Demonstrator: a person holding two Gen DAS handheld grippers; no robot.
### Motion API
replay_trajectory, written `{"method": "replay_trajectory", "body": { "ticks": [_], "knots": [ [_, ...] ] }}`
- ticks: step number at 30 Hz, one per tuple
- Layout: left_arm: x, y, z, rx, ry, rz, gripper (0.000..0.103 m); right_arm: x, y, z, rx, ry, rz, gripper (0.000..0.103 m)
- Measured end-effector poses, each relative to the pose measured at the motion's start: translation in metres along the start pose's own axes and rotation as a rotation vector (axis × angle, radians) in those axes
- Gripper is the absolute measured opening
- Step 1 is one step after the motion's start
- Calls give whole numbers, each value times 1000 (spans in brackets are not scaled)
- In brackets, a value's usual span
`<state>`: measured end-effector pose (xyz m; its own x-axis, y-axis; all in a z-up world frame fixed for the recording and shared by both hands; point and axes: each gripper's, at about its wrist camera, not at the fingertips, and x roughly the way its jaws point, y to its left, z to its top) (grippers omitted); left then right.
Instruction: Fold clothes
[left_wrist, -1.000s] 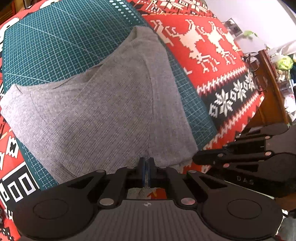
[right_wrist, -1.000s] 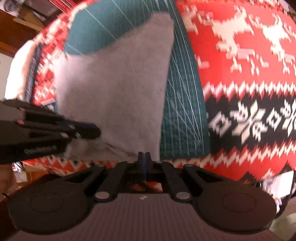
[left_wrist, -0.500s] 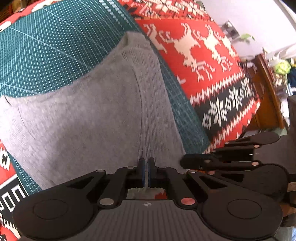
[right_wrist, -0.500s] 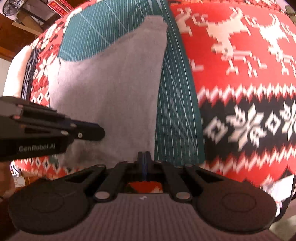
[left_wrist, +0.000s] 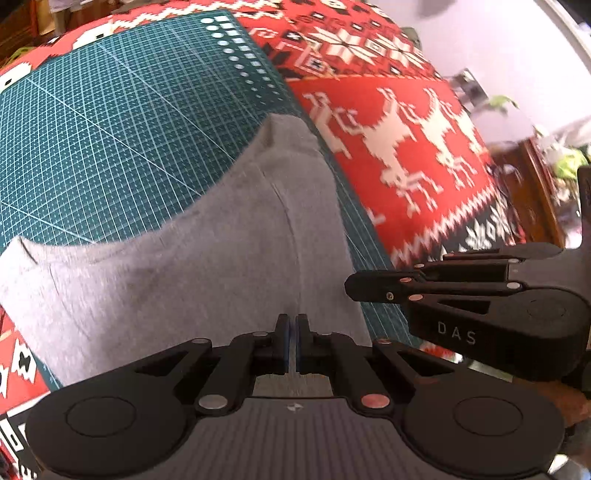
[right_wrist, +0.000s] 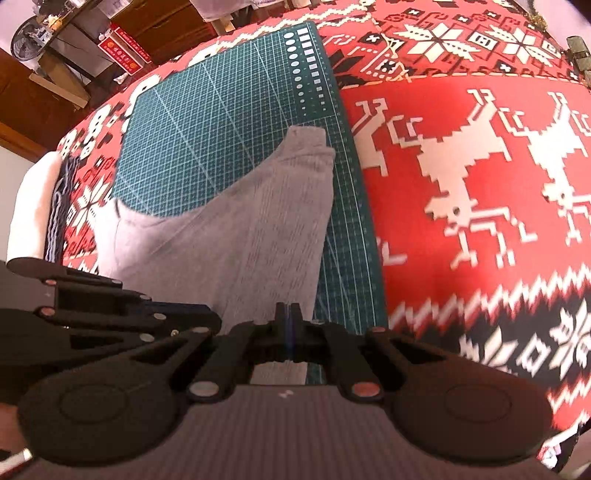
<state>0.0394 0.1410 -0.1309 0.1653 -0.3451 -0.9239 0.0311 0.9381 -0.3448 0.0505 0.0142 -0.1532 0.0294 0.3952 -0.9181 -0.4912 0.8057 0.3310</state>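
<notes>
A grey knit garment (left_wrist: 221, 266) lies on a green cutting mat (left_wrist: 110, 129), with its near hem raised off the mat. My left gripper (left_wrist: 291, 321) is shut on that hem, and fabric shows between the blue pads. The right gripper (left_wrist: 388, 291) hovers just to the right at the same height. In the right wrist view the garment (right_wrist: 251, 229) runs away to a narrow far end near the right edge of the mat (right_wrist: 221, 110). My right gripper (right_wrist: 289, 310) is shut on the hem's right corner. The left gripper (right_wrist: 177, 317) is close on the left.
A red cloth with white reindeer (left_wrist: 406, 147) covers the table under the mat and extends far to the right (right_wrist: 480, 166). A white folded item (right_wrist: 29, 210) sits at the left table edge. Wooden furniture (left_wrist: 535, 192) stands beyond the right side.
Both grippers have moved forward over the mat, carrying the garment's near hem with them. The garment's far end has stayed on the mat.
</notes>
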Motion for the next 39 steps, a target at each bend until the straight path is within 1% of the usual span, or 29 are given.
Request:
{"method": "replay_trajectory", "body": {
  "ticks": [4, 9, 11, 14, 20, 23, 26, 31, 34, 37, 39],
  "knots": [
    [4, 4, -2, -44, 8, -3, 2, 11, -5, -3, 2, 50, 12, 0],
    [3, 0, -9, -47, 23, 0, 2, 6, -6, -13, -45, 118, 19, 0],
    [0, 1, -4, -50, 12, -7, 2, 2, -7, -4, -56, 101, 25, 0],
    [1, 1, 10, -60, -18, -11, 2, 7, -13, 21, -39, 65, 49, 1],
    [4, 8, 42, -86, -79, 8, 2, 22, -17, 71, -61, -10, 32, 1],
    [9, 11, 56, -90, -91, 11, 2, 26, -22, 89, -55, -37, 23, 1],
    [12, 10, 64, -83, -95, 6, 2, 30, -27, 100, -40, -35, 14, 1],
    [13, 11, 67, -73, -90, -8, 2, 28, -24, 89, -36, -4, 48, 1],
    [17, 10, 68, -70, -83, 0, 2, 35, -21, 92, -48, -12, 43, 1],
    [20, 12, 71, -73, -85, 1, 2, 42, -23, 105, -39, -35, 25, 0],
    [21, 13, 72, -82, -87, 2, 2, 43, -24, 112, -28, -42, 32, 0]
  ]
}}
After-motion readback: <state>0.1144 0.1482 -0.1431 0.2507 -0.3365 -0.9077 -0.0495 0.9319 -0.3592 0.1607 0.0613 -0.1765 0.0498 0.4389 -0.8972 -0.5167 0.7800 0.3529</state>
